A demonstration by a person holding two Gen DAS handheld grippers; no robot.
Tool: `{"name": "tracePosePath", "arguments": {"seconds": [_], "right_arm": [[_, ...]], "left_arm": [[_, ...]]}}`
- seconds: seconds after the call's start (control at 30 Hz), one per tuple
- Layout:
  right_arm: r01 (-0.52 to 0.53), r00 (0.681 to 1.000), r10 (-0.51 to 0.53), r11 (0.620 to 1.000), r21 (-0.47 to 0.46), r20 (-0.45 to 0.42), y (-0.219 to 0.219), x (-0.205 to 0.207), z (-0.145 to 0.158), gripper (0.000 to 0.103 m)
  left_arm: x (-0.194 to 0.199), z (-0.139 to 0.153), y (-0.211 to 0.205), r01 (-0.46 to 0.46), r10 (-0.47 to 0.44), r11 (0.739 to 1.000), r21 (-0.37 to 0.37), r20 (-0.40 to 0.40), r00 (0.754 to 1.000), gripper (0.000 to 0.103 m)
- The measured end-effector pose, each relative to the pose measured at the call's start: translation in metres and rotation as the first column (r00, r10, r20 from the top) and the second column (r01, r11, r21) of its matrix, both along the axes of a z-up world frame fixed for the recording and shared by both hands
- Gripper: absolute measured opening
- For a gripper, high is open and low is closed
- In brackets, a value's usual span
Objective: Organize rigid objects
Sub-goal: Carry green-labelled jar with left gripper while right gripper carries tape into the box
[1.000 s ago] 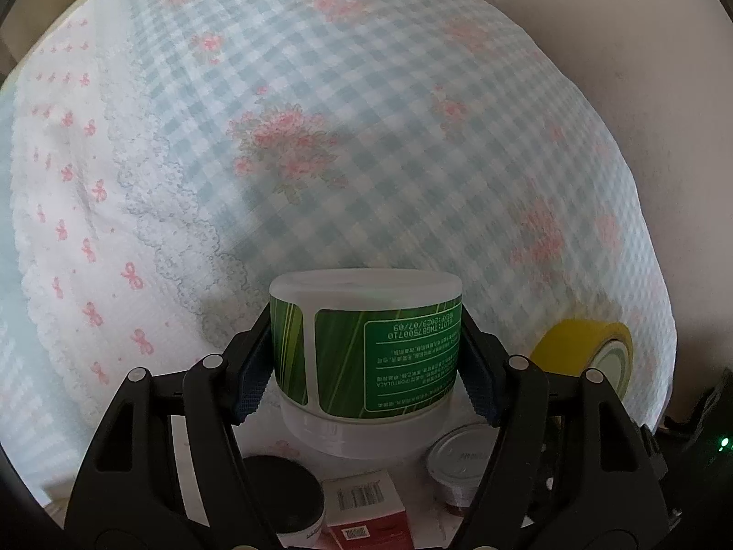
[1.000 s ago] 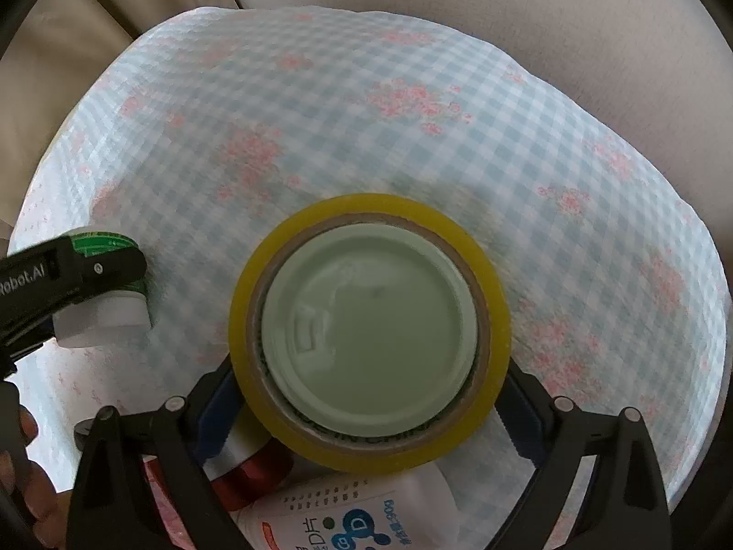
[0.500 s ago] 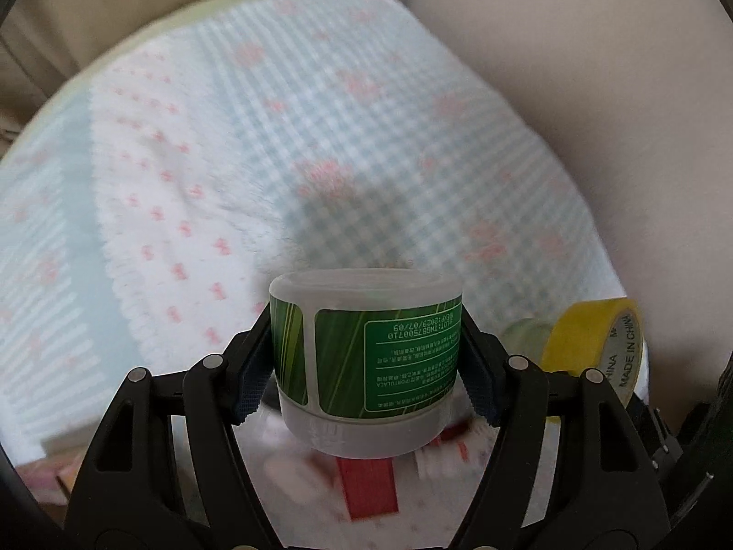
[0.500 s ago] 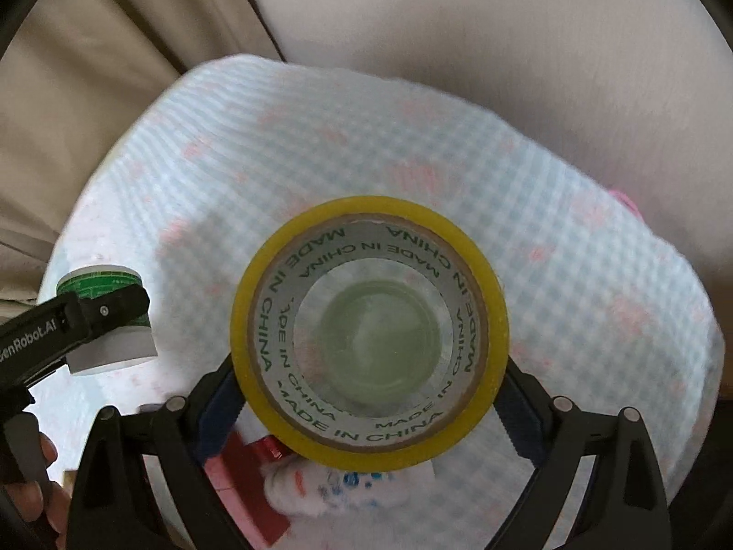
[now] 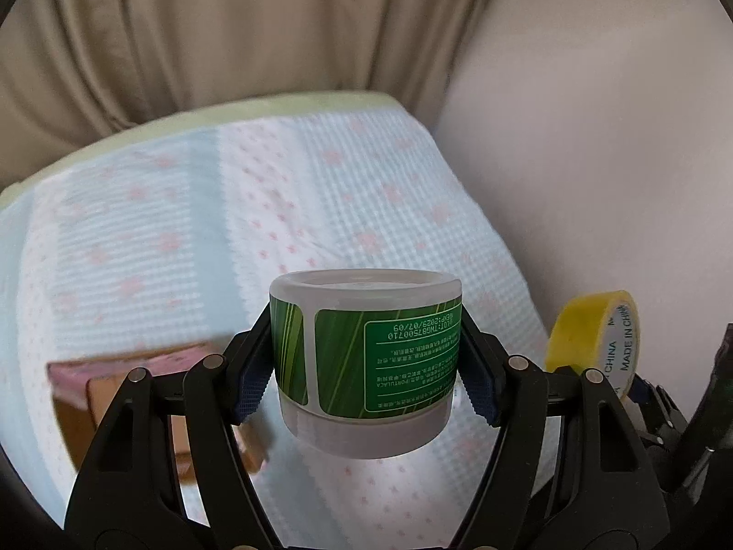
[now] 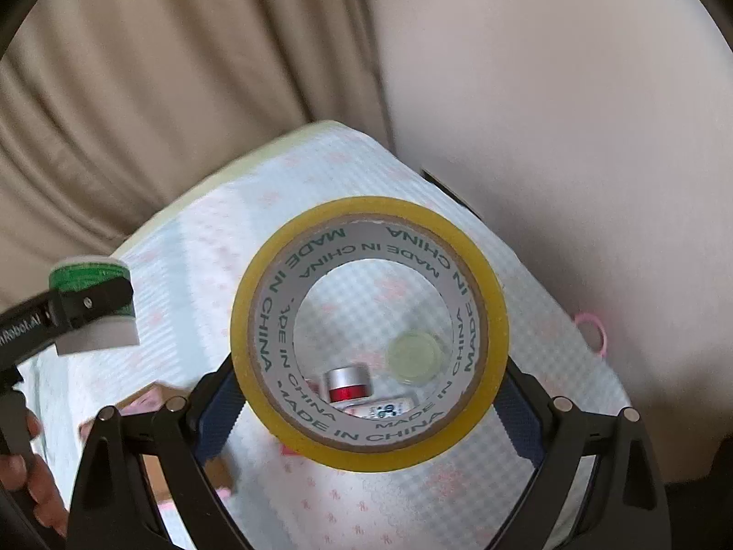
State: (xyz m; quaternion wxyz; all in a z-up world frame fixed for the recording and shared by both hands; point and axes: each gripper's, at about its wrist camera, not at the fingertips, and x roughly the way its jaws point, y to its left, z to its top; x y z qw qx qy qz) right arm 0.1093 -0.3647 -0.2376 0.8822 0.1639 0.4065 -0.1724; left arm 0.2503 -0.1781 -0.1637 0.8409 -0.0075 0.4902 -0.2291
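Note:
A white jar with a green label point(image 5: 366, 353) hangs above the bed, with my left gripper point(image 5: 366, 382) shut on its sides by the blue pads. In the right wrist view the same jar point(image 6: 91, 275) shows at the far left in the left gripper's fingers point(image 6: 91, 307). A yellow tape roll point(image 6: 366, 213) printed "MADE IN CHINA" stands on edge, facing the camera, with my right gripper point(image 6: 366, 408) shut on it. The roll point(image 5: 591, 339) also appears at the right edge of the left wrist view.
The bed cloth point(image 5: 160, 238) is blue-checked with pink flowers. Below, a cardboard box point(image 5: 87, 408) lies open at the left. A pale green lid point(image 6: 414, 357), a red and silver jar point(image 6: 348, 382) and a white tube point(image 6: 385, 410) show through the roll. Curtain point(image 5: 229, 32) and wall stand behind.
Both grippers have risen well above the bed with the jar and the tape roll still held. The bed now looks smaller, and the curtain, wall and cardboard box have come into view.

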Motion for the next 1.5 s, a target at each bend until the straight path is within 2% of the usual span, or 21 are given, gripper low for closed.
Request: {"name": "tracePosePath", "arguments": {"seconds": [0.23, 0.4, 0.57, 0.73, 0.87, 1.03, 1.13, 1.37, 1.5], "right_arm": [[-0.196, 0.979, 0.197, 0.98, -0.023, 0.061, 0.061, -0.016, 0.046, 0.094], [-0.289, 0.955, 0.29, 0.957, -0.027, 0.066, 0.106, -0.007, 0.055, 0.094], [-0.374, 0.925, 0.375, 0.927, -0.04, 0.053, 0.165, 0.006, 0.052, 0.094], [-0.41, 0.912, 0.411, 0.912, -0.028, 0.021, 0.22, 0.021, 0.038, 0.094], [-0.427, 0.904, 0.426, 0.904, -0.033, -0.027, 0.263, 0.037, 0.016, 0.094], [-0.422, 0.904, 0.418, 0.906, -0.036, -0.085, 0.307, 0.067, -0.021, 0.094], [-0.437, 0.894, 0.429, 0.899, -0.035, -0.128, 0.327, 0.08, -0.048, 0.094], [-0.515, 0.833, 0.492, 0.857, -0.03, -0.254, 0.366, 0.119, -0.118, 0.094], [-0.565, 0.778, 0.54, 0.825, 0.017, -0.321, 0.368, 0.136, -0.159, 0.094]], "left_arm": [[-0.04, 0.052, 0.087, -0.148, 0.149, 0.989, -0.015, 0.063, 0.987, 0.068], [-0.058, 0.06, 0.152, -0.232, 0.233, 0.972, -0.017, 0.067, 0.97, 0.068], [-0.065, 0.046, 0.216, -0.281, 0.281, 0.96, -0.001, 0.042, 0.959, 0.068], [-0.057, 0.023, 0.283, -0.292, 0.292, 0.956, 0.023, -0.009, 0.956, 0.068], [-0.04, -0.001, 0.317, -0.281, 0.282, 0.959, 0.034, -0.052, 0.958, 0.068], [-0.01, -0.045, 0.353, -0.231, 0.238, 0.97, 0.076, -0.109, 0.965, 0.068], [0.01, -0.077, 0.366, -0.202, 0.216, 0.974, 0.103, -0.153, 0.964, 0.068], [0.043, -0.156, 0.372, -0.128, 0.164, 0.98, 0.151, -0.258, 0.952, 0.068], [0.055, -0.195, 0.357, -0.072, 0.127, 0.98, 0.184, -0.303, 0.944, 0.068]]}}
